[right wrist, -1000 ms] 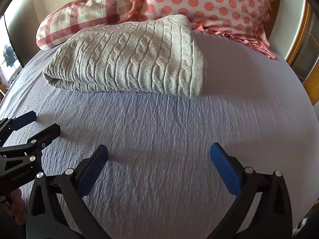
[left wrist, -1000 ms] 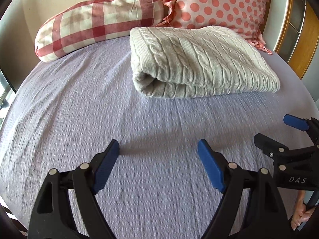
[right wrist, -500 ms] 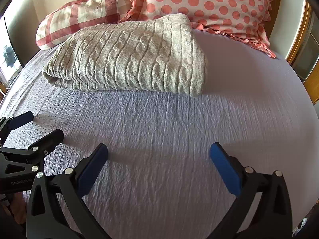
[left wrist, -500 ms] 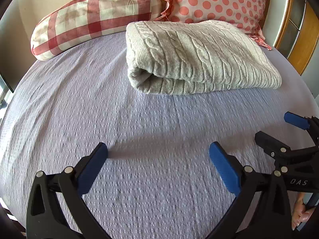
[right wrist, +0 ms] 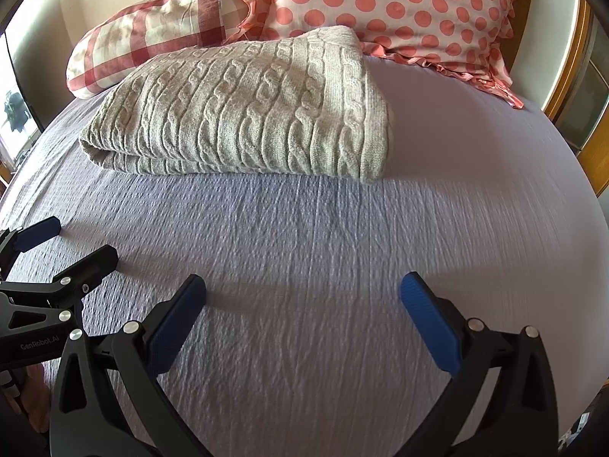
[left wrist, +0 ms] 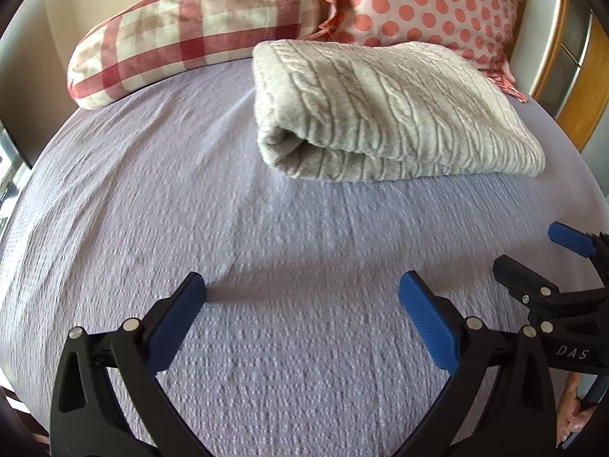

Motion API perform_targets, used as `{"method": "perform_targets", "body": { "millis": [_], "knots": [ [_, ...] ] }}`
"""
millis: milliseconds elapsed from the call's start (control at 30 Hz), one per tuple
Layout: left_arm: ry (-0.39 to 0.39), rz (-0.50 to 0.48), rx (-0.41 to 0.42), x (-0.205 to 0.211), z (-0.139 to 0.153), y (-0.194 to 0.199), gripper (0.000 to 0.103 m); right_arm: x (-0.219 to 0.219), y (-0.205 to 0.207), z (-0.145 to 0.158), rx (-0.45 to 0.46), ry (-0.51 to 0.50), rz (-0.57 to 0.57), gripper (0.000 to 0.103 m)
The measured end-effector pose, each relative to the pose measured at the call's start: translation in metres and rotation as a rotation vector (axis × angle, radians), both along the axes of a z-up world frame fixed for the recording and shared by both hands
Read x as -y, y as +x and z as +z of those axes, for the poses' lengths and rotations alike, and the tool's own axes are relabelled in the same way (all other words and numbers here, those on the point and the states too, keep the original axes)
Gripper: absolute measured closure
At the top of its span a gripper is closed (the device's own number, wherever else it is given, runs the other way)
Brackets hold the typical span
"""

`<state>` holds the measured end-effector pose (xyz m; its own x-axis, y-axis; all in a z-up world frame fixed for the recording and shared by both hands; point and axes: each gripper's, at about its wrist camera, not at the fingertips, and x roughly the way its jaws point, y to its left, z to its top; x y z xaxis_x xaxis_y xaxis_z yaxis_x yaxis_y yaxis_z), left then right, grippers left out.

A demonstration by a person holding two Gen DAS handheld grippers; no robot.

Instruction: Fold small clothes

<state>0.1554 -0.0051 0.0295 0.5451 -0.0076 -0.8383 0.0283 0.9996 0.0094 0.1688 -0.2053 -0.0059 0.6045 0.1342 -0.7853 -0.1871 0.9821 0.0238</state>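
Note:
A grey cable-knit sweater (left wrist: 384,110) lies folded in a thick rectangle on the lilac bedsheet (left wrist: 266,251), near the pillows; it also shows in the right wrist view (right wrist: 243,110). My left gripper (left wrist: 302,293) is open and empty, low over the sheet, well short of the sweater. My right gripper (right wrist: 302,293) is open and empty, also over bare sheet in front of the sweater. The right gripper shows at the right edge of the left wrist view (left wrist: 540,262); the left gripper shows at the left edge of the right wrist view (right wrist: 72,243).
A red-and-cream checked pillow (left wrist: 190,34) and a pink polka-dot pillow (left wrist: 426,3) lean at the head of the bed behind the sweater. A wooden frame (left wrist: 574,87) stands past the bed's right side. The bed edge drops off at the left.
My left gripper's jaws have opened wider over the last second, and its view has shifted a little to the left. The right gripper and the sweater have stayed about where they were.

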Motion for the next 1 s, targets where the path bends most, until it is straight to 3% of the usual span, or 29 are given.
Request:
{"method": "perform_targets", "body": {
  "millis": [100, 1000],
  "knots": [
    [-0.002, 0.038, 0.000, -0.0063, -0.0001, 0.0000, 0.002, 0.0019, 0.0002, -0.0001, 0.001, 0.001, -0.006, 0.001],
    [0.006, 0.023, -0.002, -0.0056, 0.0004, 0.0005, 0.002, 0.0015, 0.0008, 0.0003, 0.000, -0.003, -0.001, 0.001]
  ]
}}
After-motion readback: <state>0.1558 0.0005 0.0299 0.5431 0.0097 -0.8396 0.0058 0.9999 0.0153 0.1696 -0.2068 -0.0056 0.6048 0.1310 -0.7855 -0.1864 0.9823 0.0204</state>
